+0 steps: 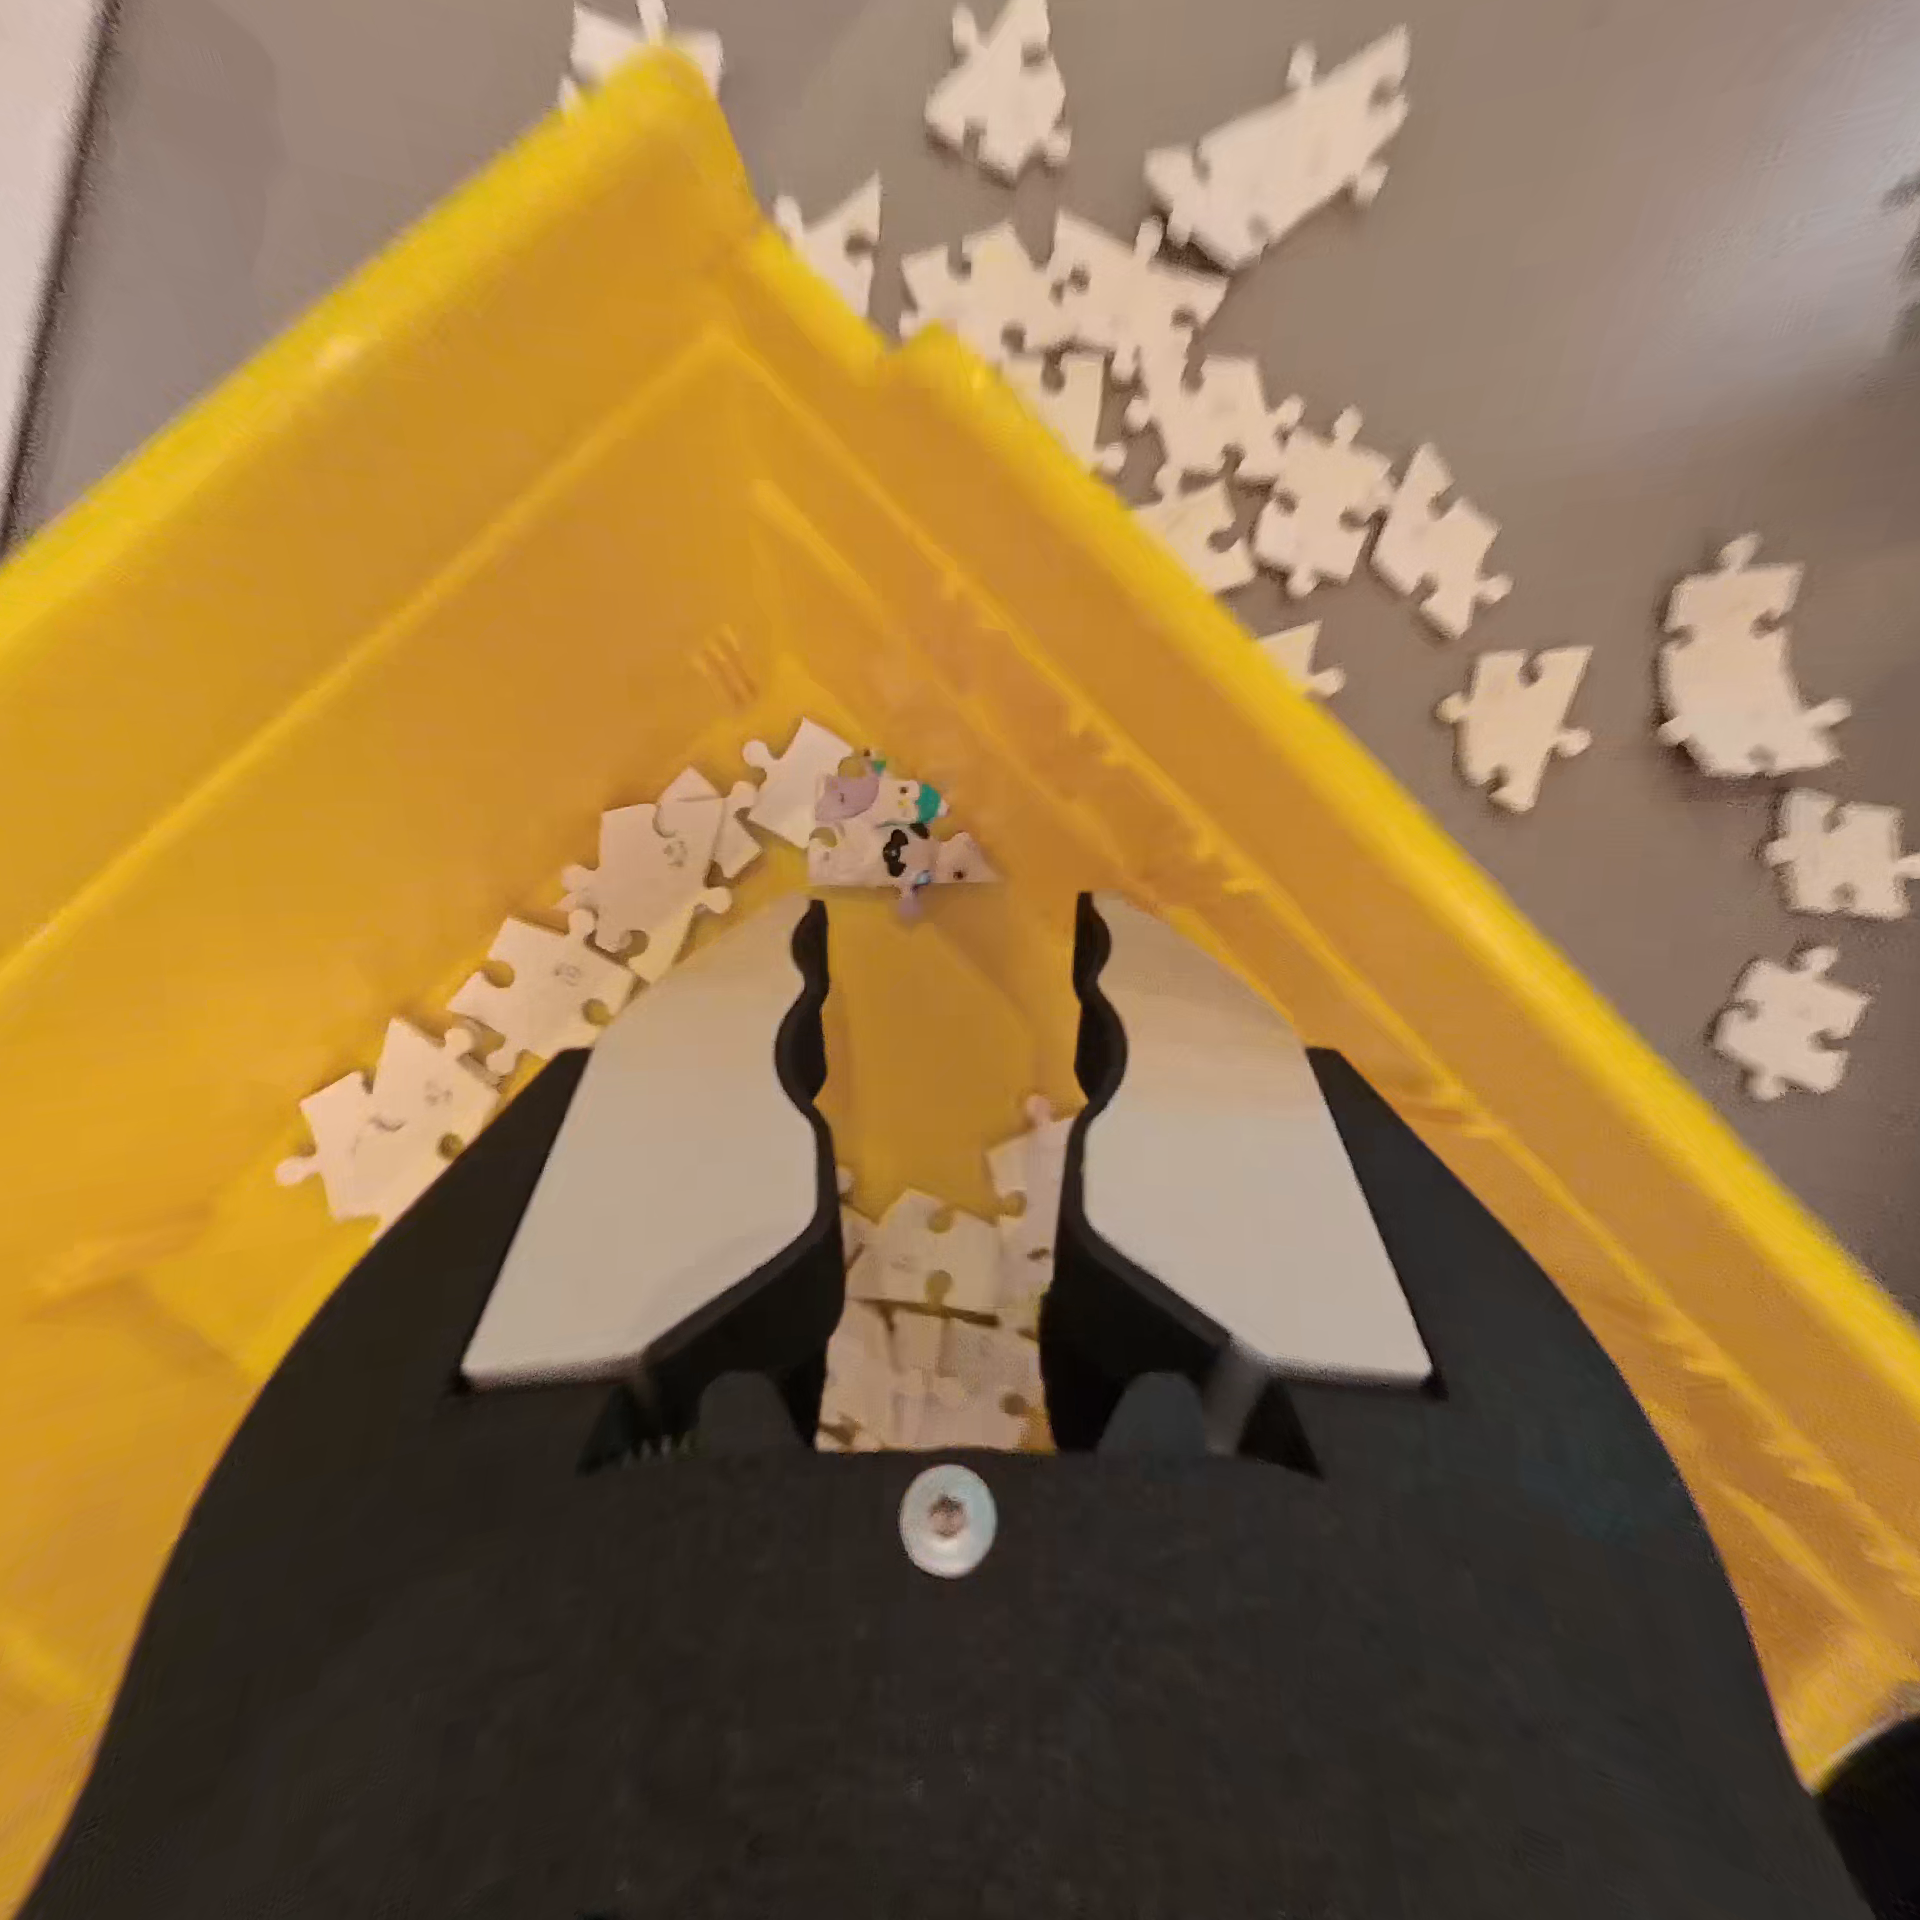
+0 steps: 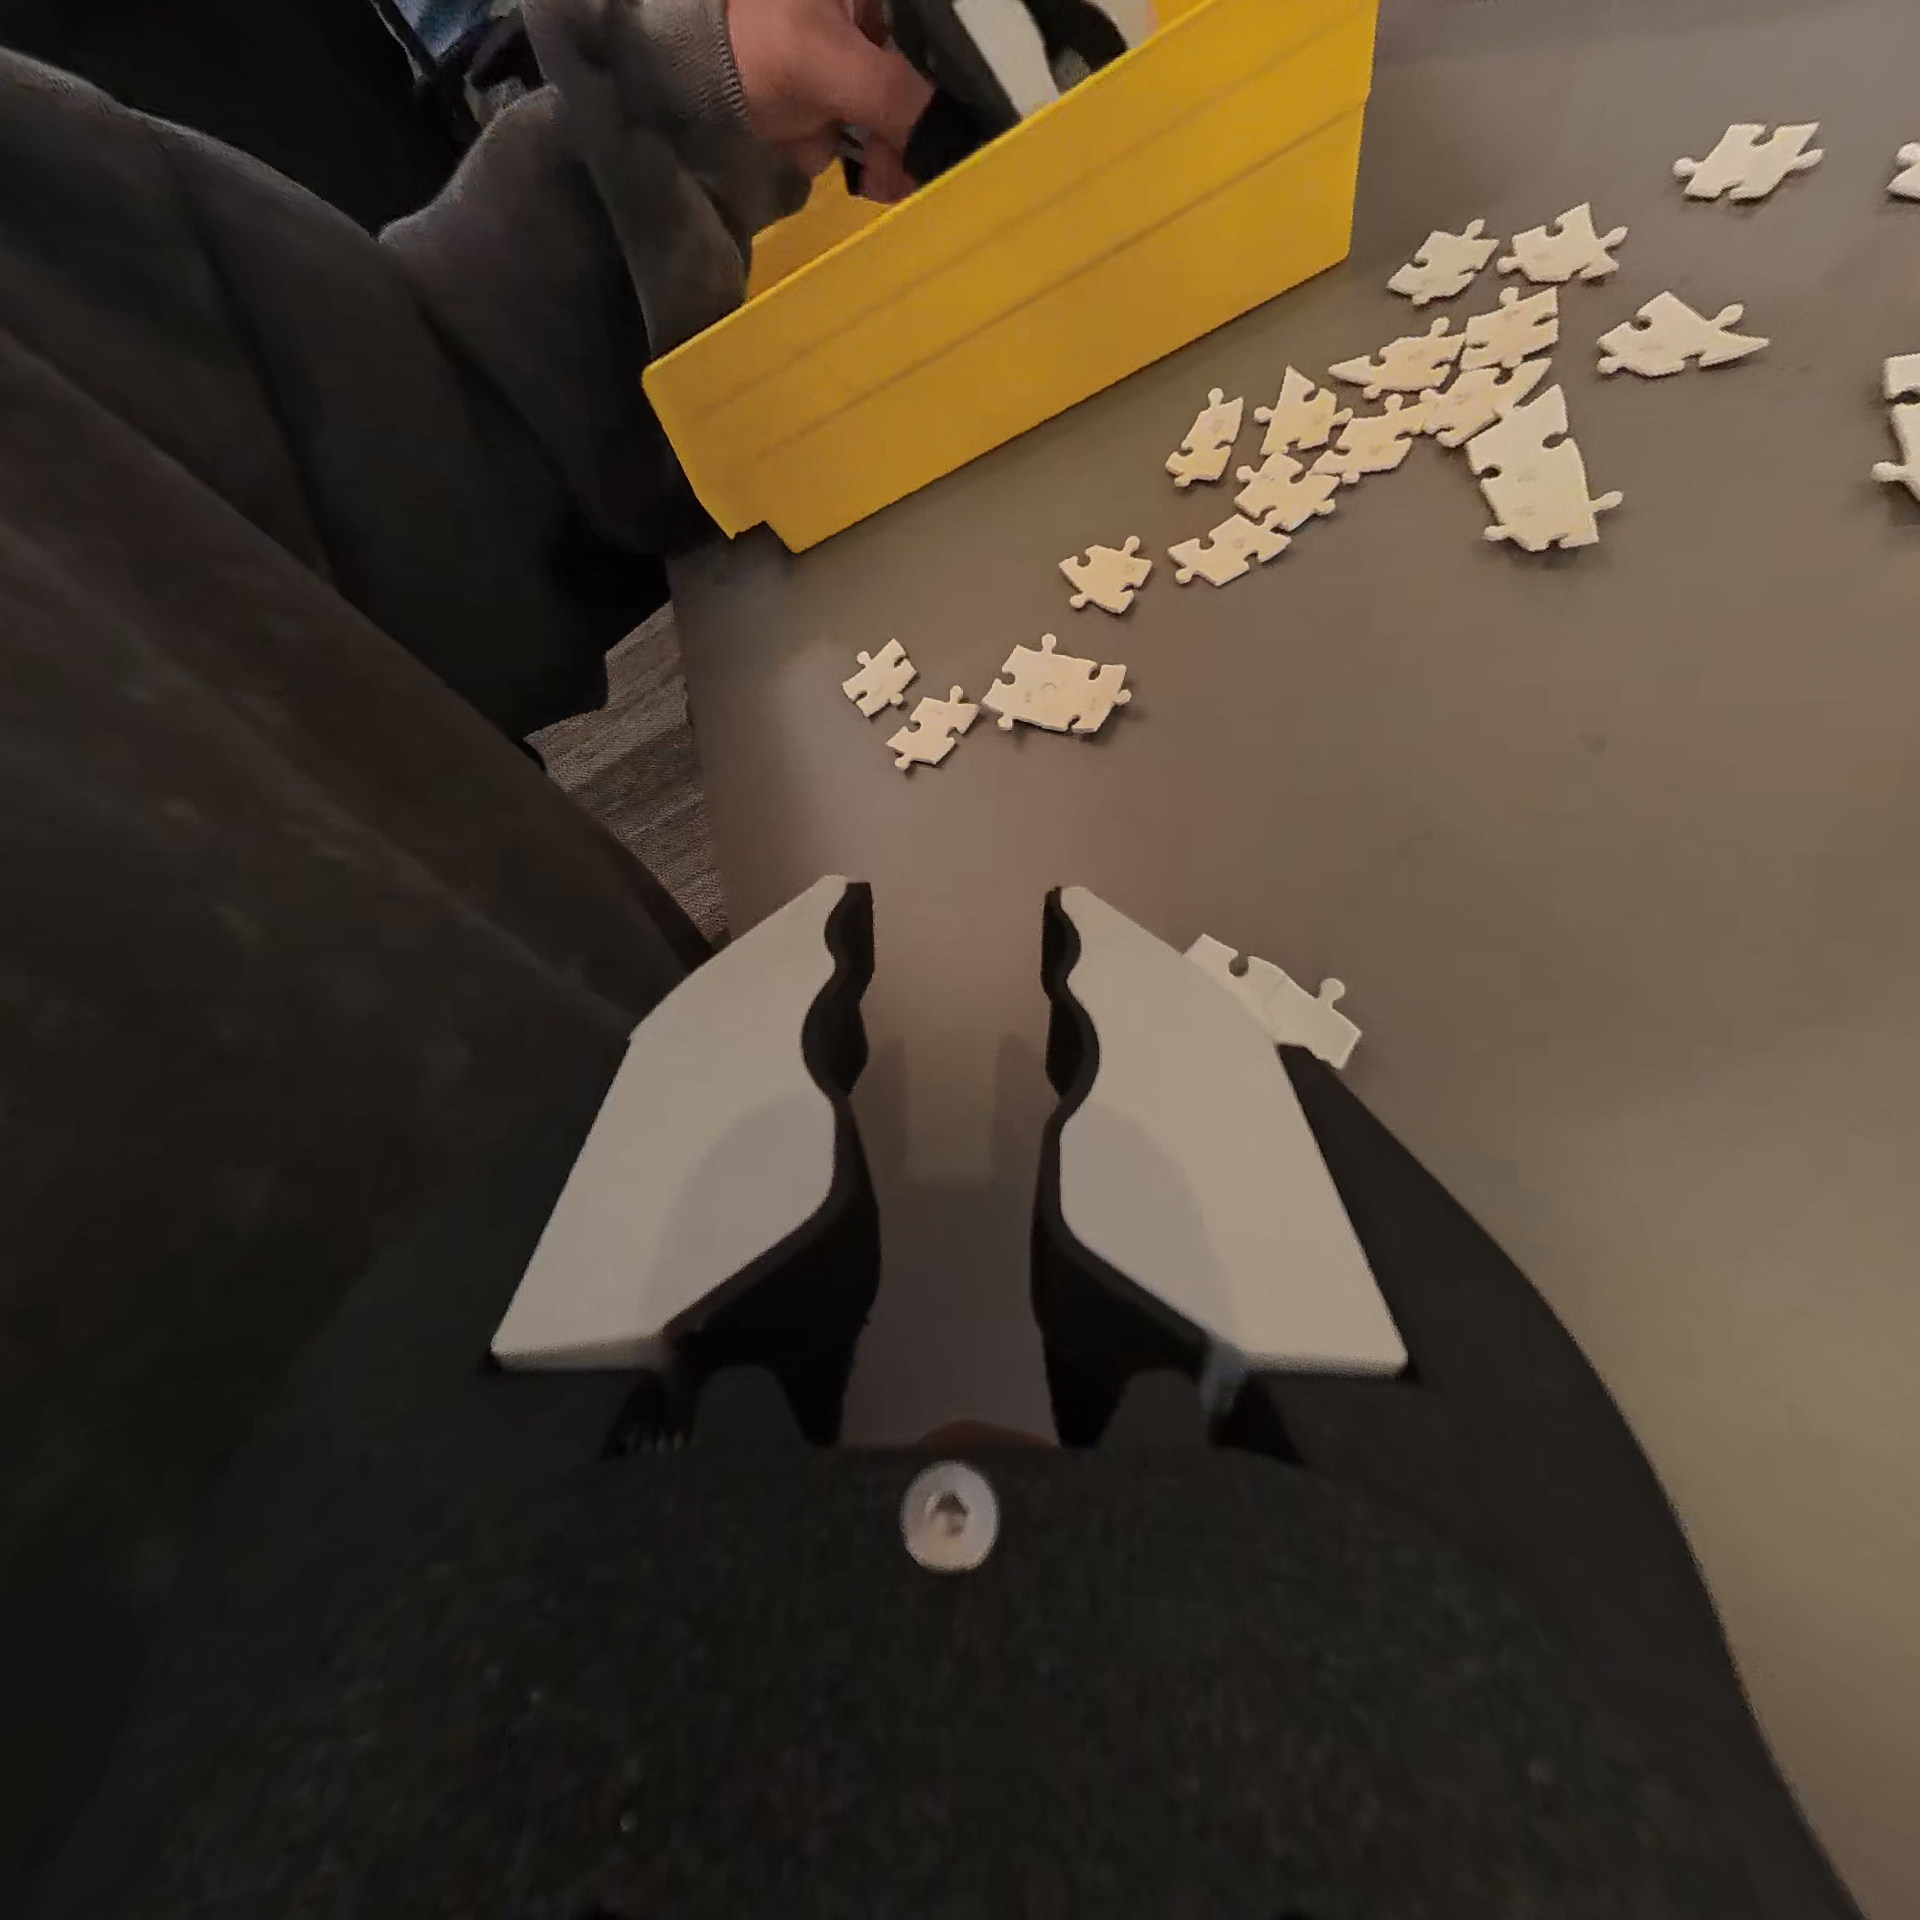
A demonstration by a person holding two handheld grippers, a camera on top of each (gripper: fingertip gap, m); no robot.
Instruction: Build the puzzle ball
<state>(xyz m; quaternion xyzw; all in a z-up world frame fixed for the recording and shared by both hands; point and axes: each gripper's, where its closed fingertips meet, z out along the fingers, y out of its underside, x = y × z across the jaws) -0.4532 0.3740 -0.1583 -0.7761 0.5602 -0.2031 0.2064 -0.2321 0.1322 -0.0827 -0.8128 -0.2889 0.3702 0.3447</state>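
My left gripper [image 1: 948,906] is open and empty, reaching down into a yellow bin [image 1: 364,644]. Cream puzzle pieces [image 1: 551,977] lie along the bin's inner corner, with one colour-printed piece [image 1: 894,831] just beyond my fingertips. More pieces [image 1: 935,1268] lie on the bin floor between my fingers. My right gripper [image 2: 956,896] is open and empty, low over the grey table [image 2: 1351,831] near its front-left edge. A joined pair of pieces [image 2: 1288,997] lies just right of its right finger. The bin [image 2: 1018,312] shows at the back, with the left gripper and a hand [image 2: 831,83] inside it.
Many cream pieces lie scattered on the table right of the bin [image 1: 1320,499], some joined in small groups [image 2: 1527,468] [image 2: 1049,686]. A dark-sleeved arm and clothing [image 2: 260,520] fill the left of the right wrist view. The table edge [image 2: 696,727] runs beside it. Across from one pair of fingers to the other is roughly 35 cm.
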